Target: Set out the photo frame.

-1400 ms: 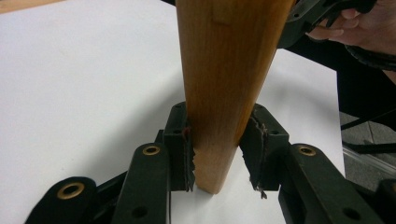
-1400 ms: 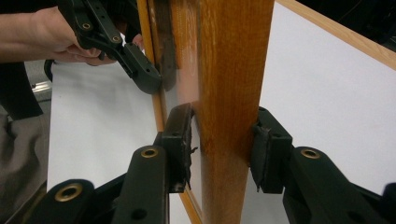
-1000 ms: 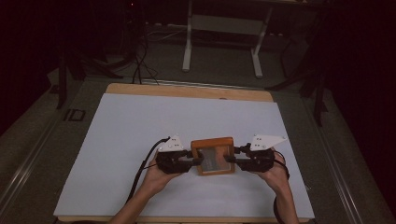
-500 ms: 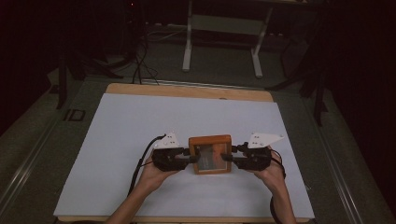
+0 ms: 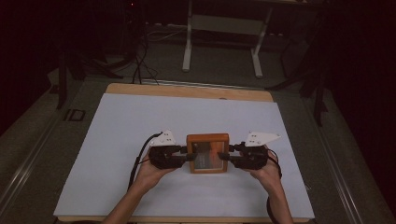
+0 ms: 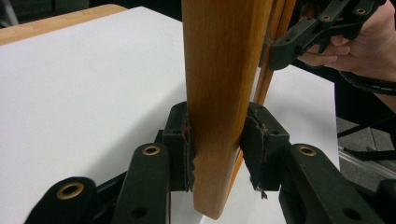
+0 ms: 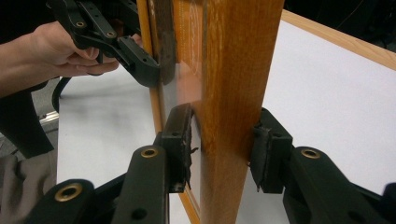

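Observation:
A wooden picture frame (image 5: 208,153) with a glass front is held between both grippers over the near middle of the white table. My left gripper (image 5: 189,157) is shut on its left side rail (image 6: 215,93), pads pressed on both faces. My right gripper (image 5: 223,157) is shut on the right side rail (image 7: 238,84). In the left gripper view my left gripper (image 6: 215,154) clamps the rail, and the right gripper (image 6: 299,35) shows beyond it. The right gripper view has my right gripper (image 7: 224,149) on the wood and the left gripper (image 7: 116,39) at the far rail. The frame stands steeply upright.
The white sheet (image 5: 140,126) covers the table, with a bare wooden edge (image 5: 187,91) at the far side. Black cables (image 5: 137,161) trail from the left gripper. A metal stand (image 5: 224,28) and floor cables lie beyond the table in the dark.
Both grippers and the frame have drifted slightly left and away from the person. Both grips have stayed the same.

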